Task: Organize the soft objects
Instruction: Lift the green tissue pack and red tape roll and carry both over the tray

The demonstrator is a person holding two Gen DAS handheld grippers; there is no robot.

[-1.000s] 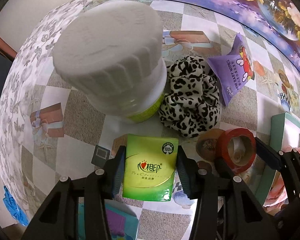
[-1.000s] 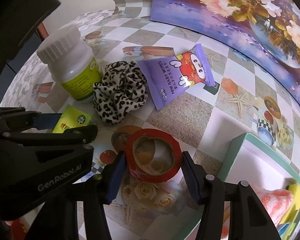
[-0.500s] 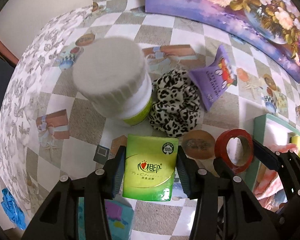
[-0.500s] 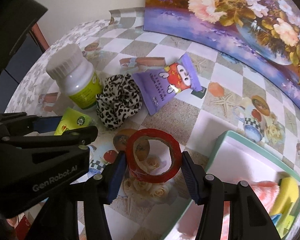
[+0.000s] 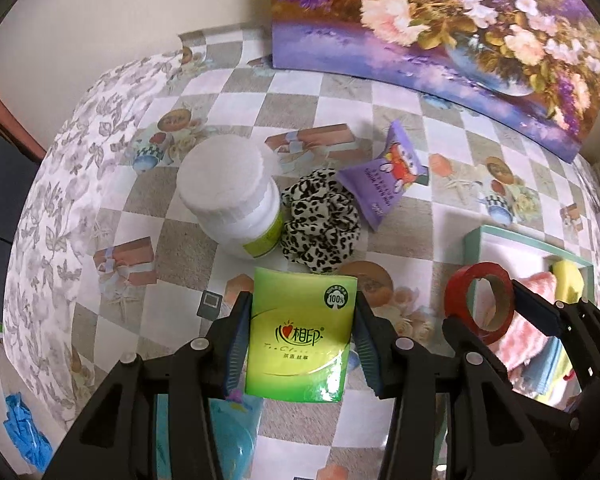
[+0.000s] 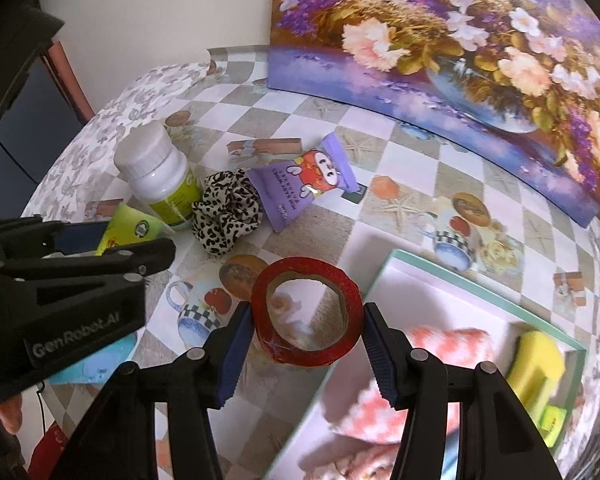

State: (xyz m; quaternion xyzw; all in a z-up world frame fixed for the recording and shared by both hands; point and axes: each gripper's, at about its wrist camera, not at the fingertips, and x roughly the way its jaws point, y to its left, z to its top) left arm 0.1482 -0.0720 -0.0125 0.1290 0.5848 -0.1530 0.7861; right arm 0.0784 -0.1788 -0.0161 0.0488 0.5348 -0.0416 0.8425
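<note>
My left gripper (image 5: pixel 300 332) is shut on a green tissue pack (image 5: pixel 300 336) and holds it above the table. My right gripper (image 6: pixel 304 324) is shut on a red tape roll (image 6: pixel 305 316), held near the left rim of the teal box (image 6: pixel 452 276). The tape roll also shows in the left wrist view (image 5: pixel 480 302). A leopard-print scrunchie (image 5: pixel 320 226) lies on the table between a white bottle (image 5: pixel 232 196) and a purple baby-wipes pack (image 5: pixel 384 172). The box holds a pink cloth (image 6: pixel 448 344) and a yellow sponge (image 6: pixel 538 364).
A flower painting (image 6: pixel 460 40) leans along the back of the table. The table's left edge curves down under a grey leaf-print cloth (image 5: pixel 48 200). A light blue item (image 5: pixel 236 432) lies under my left gripper. A blue glove (image 5: pixel 24 432) lies low at the left.
Both grippers have risen and pulled back from the table with their loads. The bottle, scrunchie and wipes pack look smaller. The right gripper has moved right, over the box's edge.
</note>
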